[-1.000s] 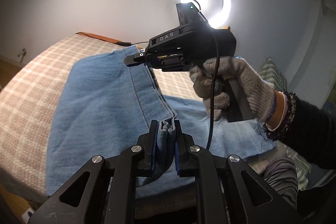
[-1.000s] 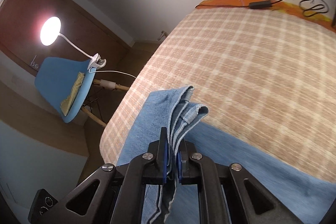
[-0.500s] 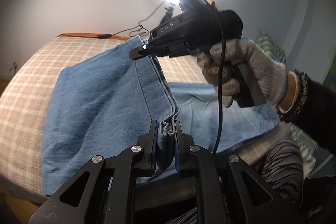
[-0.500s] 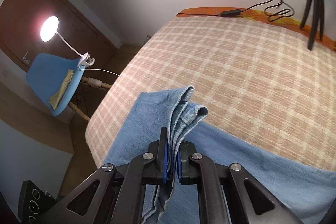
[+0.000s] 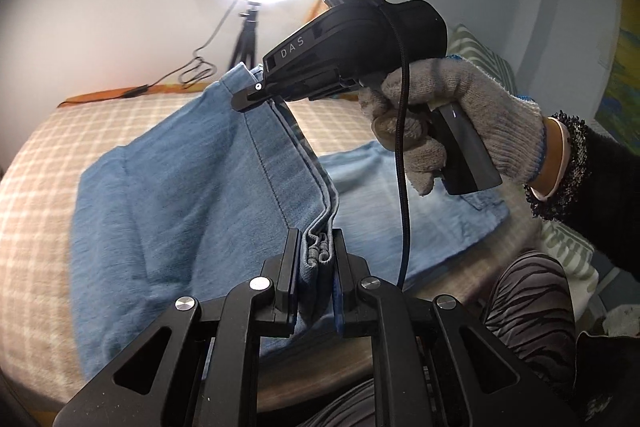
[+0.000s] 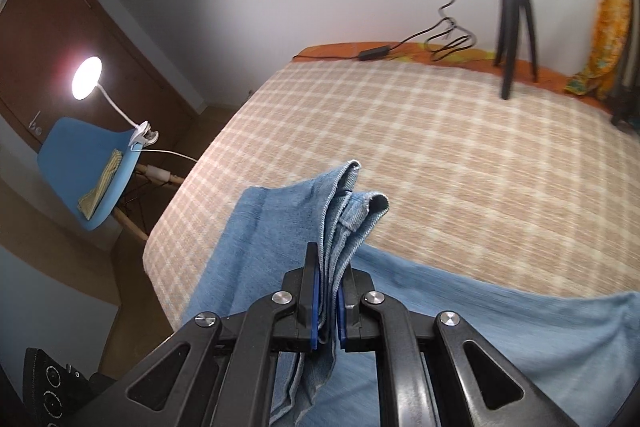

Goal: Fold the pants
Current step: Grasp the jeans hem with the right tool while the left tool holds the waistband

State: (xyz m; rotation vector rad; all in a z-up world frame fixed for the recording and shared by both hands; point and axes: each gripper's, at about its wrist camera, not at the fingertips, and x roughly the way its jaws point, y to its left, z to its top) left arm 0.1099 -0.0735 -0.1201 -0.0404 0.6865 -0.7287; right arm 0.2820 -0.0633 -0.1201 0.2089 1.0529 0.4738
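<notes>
Light blue denim pants lie on a beige checked bed. My left gripper is shut on a bunched hem of the pants, lifted above the bed. My right gripper, held by a gloved hand, is shut on the other hem corner, higher and farther back. In the right wrist view the right gripper pinches folded denim layers; the rest of the pants drape over the bed below.
A ring light on a tripod stands at the bed's far side, with a cable by the wall. A blue chair with a clip lamp stands left of the bed. A striped pillow lies at the right.
Both grippers have lifted the pants hem and carried it across the bed toward the ring light. The fabric is pulled tauter between them. Both stay shut.
</notes>
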